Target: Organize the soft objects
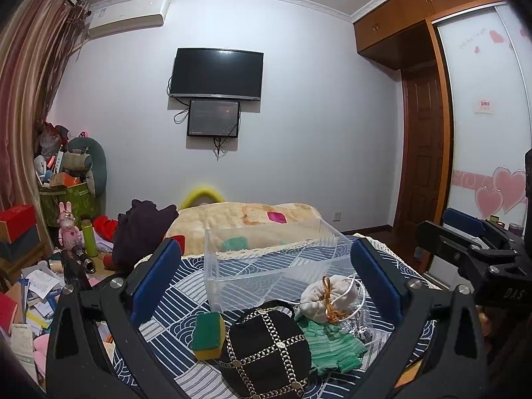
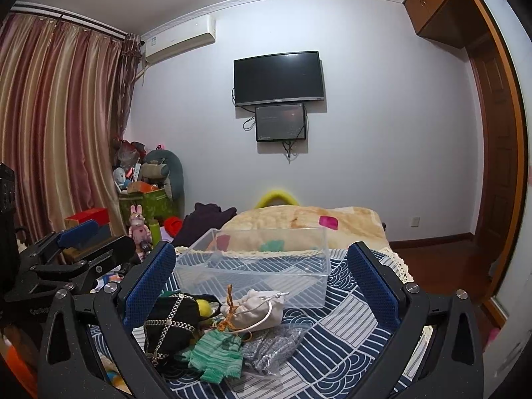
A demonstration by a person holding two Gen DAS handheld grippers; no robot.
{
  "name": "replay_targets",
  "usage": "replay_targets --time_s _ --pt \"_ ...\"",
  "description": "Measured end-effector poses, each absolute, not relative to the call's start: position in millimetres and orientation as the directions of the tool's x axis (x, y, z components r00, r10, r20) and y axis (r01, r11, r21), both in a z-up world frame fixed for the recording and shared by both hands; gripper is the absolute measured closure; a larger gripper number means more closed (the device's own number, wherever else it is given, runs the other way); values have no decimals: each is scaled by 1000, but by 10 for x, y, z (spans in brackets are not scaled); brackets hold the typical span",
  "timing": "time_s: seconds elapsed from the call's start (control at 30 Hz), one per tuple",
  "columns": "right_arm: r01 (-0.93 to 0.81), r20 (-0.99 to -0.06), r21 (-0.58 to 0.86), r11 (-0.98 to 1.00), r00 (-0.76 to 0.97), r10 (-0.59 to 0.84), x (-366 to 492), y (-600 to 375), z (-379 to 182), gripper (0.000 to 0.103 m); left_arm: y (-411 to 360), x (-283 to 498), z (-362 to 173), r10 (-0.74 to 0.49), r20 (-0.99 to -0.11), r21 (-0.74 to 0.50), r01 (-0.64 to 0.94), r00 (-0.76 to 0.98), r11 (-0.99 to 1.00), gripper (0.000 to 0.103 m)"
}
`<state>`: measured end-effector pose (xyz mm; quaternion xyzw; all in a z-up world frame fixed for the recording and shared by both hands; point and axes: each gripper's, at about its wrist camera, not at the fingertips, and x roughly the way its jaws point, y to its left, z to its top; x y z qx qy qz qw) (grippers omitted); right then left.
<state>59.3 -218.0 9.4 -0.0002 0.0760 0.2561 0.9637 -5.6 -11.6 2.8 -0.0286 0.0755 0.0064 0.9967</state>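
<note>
Both grippers hover over the bed w/ the blue-patterned cover (image 1: 173, 326), jaws spread wide, nothing between them. Left gripper (image 1: 266, 272) looks straight at the clear plastic bin (image 1: 266, 262); right gripper (image 2: 262, 279) sits just to its right, same aim.

Landmark is the bin, standing upright on the cover. Just in front of it lies the soft pile: white drawstring pouch (image 1: 327, 296) nearest the bin's front wall, green knit piece (image 1: 332, 342) in front of the pouch, black bag w/ gold chain grid (image 1: 266, 349) left of that, and a green-yellow sponge (image 1: 208, 334) at the bin's front-left corner. A clear packet of grey stuff (image 2: 269, 345) sits partly under the knit piece, right of it.

Behind the bin: beige blanket (image 1: 246, 216). Left of the bin, a dark purple garment (image 1: 143, 229) heaped up; further left, a pink bunny figure (image 1: 68, 226) and cluttered papers. TV (image 1: 216, 73) on the wall beyond the bin.
</note>
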Motion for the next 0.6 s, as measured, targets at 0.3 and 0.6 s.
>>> replay_targets --time_s 0.3,0.6 --pt "-494 -145 43 868 857 495 585 -2181 87 0 -126 -76 21 7 -147 -52 -15 989 999 0" --pt "-495 -145 47 868 856 496 568 -2173 97 0 -124 -81 33 8 -147 -55 -16 989 998 0"
